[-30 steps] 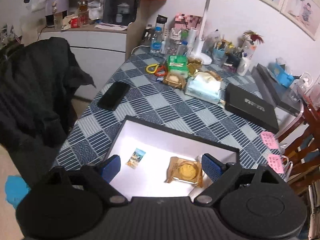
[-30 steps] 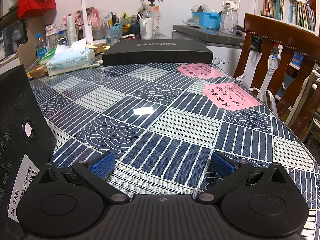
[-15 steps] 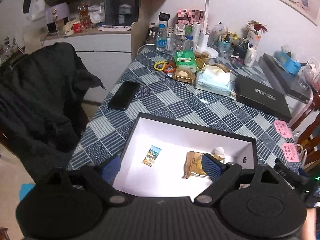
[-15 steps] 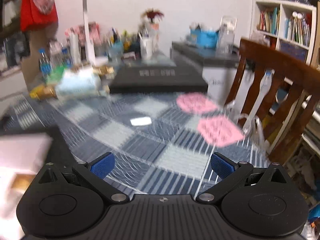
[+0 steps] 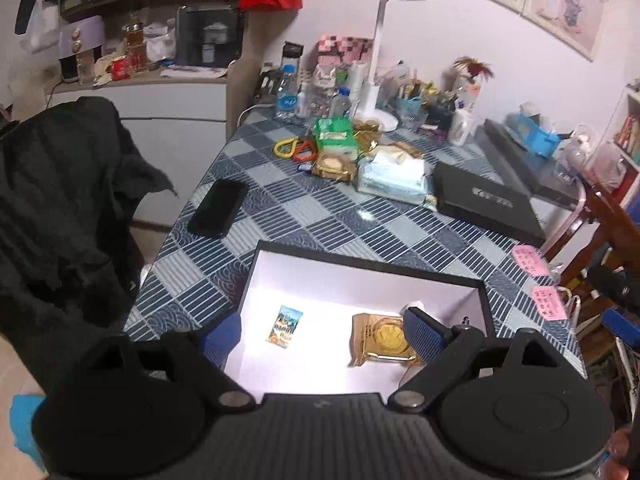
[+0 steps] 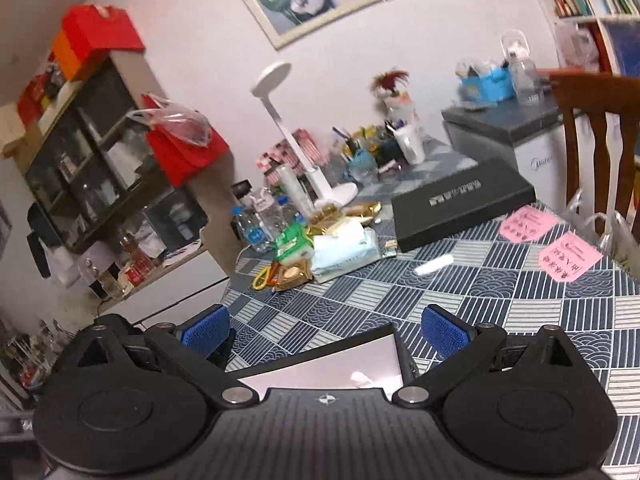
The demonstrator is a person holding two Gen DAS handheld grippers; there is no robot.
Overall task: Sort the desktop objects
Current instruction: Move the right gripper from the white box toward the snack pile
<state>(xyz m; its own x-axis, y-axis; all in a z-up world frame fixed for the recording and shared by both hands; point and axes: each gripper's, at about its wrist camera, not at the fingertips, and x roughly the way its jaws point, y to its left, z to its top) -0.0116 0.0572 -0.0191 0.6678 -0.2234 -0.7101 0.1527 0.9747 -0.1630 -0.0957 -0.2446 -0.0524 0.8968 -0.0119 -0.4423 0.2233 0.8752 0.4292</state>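
An open black box with a white inside [image 5: 360, 266] sits at the table's near edge. In it lie a gold-wrapped pastry [image 5: 376, 340] and a small picture card [image 5: 285, 326]. My left gripper [image 5: 320, 330] is open and empty, held high above the box. My right gripper [image 6: 326, 330] is open and empty, above the box's far edge [image 6: 320, 344]. Farther back lie a tissue pack [image 5: 394, 178], another gold-wrapped pastry [image 5: 334, 166], a green packet [image 5: 334, 136], coloured rings [image 5: 294, 149] and a black phone [image 5: 218, 213].
A flat black case [image 5: 486, 204] lies at the right. Two pink notes [image 6: 548, 238] sit near the right edge. A white desk lamp [image 5: 378, 60], bottles and cups crowd the far end. A chair with a dark jacket [image 5: 60, 216] stands left, a wooden chair [image 6: 592, 132] right.
Both grippers have risen and pulled back. The right gripper swung left, from low over the tablecloth to above the box. Both stayed open.
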